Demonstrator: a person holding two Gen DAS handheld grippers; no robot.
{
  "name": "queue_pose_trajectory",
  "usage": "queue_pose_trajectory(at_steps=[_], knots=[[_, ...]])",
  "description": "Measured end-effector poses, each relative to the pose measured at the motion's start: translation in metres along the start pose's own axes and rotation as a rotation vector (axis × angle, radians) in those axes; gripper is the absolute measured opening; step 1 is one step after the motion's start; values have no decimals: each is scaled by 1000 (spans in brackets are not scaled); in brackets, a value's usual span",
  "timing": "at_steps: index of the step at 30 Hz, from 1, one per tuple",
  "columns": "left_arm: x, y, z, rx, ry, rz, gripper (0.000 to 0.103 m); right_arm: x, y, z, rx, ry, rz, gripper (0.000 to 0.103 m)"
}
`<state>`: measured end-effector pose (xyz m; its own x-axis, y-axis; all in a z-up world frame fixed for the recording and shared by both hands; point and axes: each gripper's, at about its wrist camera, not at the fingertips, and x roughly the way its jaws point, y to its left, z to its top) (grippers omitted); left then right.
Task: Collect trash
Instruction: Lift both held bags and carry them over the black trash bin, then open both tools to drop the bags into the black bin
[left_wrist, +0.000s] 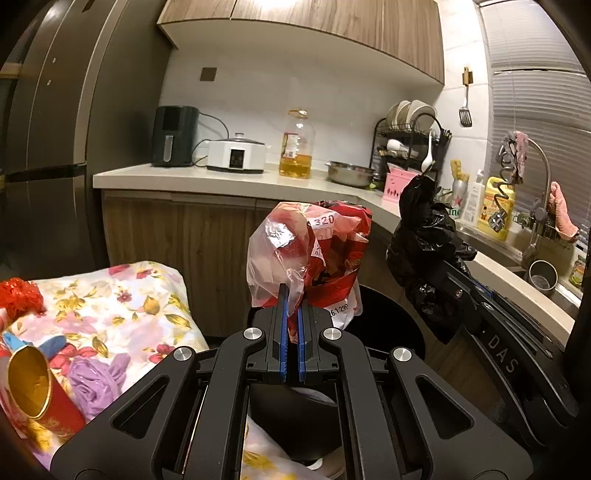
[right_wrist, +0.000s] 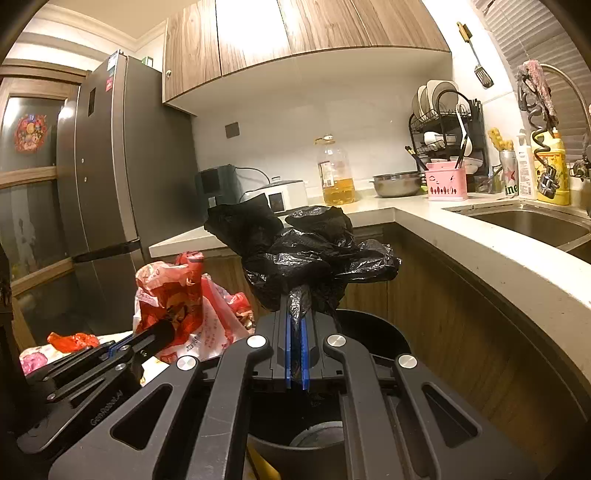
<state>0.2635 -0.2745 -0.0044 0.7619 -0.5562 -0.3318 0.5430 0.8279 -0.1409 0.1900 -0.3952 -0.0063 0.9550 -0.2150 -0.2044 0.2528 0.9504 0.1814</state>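
- left gripper (left_wrist: 291, 314) has its fingers pinched on a red-and-clear plastic bag (left_wrist: 306, 251), which bunches up past the tips, right over the near rim of the black trash bin (left_wrist: 391, 325).
- right gripper (right_wrist: 295, 321) is clamped on a crumpled black bag (right_wrist: 306, 254), also hanging above the bin (right_wrist: 373, 332).
- so the key bit: the bin mouth sits straight below both loads, the red bag to the left of the black one. Looks to me like either just needs letting go.
- more scraps sit on the floral cloth (left_wrist: 122, 295) off to the left.
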Motion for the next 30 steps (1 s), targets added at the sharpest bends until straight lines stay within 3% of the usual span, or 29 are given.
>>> queue_pose_trajectory(at_steps=[12,17,20,25,30], knots=[[28,-4,-5,6,51,-32,4,14,-6,-2,7,28,25,5],[34,-4,-7,3,65,-44,5,16,-8,-1,9,30,27,14],[38,-2,-7,0,72,-43,5,17,-10,-1,18,32,25,25],[41,0,-11,-4,88,-42,18,14,-15,-1,29,33,8,31],[35,3,-12,-13,74,-7,49,9,-15,-3,28,33,-2,48]])
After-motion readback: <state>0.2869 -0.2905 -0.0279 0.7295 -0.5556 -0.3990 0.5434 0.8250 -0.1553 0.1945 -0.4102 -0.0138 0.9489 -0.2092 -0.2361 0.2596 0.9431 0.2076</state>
